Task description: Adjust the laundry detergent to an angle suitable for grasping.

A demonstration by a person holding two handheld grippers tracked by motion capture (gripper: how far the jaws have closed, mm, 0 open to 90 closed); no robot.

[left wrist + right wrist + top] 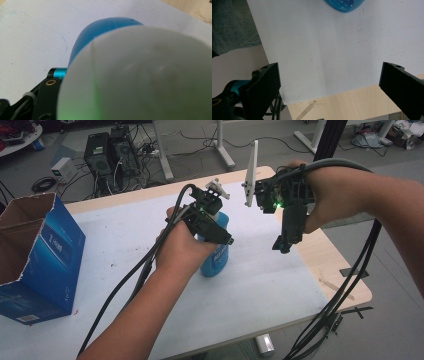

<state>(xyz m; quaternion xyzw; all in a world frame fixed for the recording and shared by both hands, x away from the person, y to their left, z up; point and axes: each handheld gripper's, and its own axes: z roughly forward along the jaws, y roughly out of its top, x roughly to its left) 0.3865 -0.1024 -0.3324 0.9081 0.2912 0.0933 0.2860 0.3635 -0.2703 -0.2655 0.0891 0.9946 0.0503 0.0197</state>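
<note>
Blue spray bottle (216, 254) stands upright near the middle of the bench (280, 285), on its white sheet cover. Left gripper (214, 222) sits at the bottle's upper part, jaws pinching it at the neck; in the left gripper view the bottle's rounded blue shoulder (105, 30) and a smooth white cap-like surface lie right against the camera. Right gripper (286, 240) hangs above the bench to the bottle's right, apart from it, jaws spread wide with nothing between them. Bottle is translucent blue plastic, glossy, with a printed label. Bench top is pale wood; the cover is matte and speckled. A torn blue cardboard box (37, 257) stands at the left edge.
</note>
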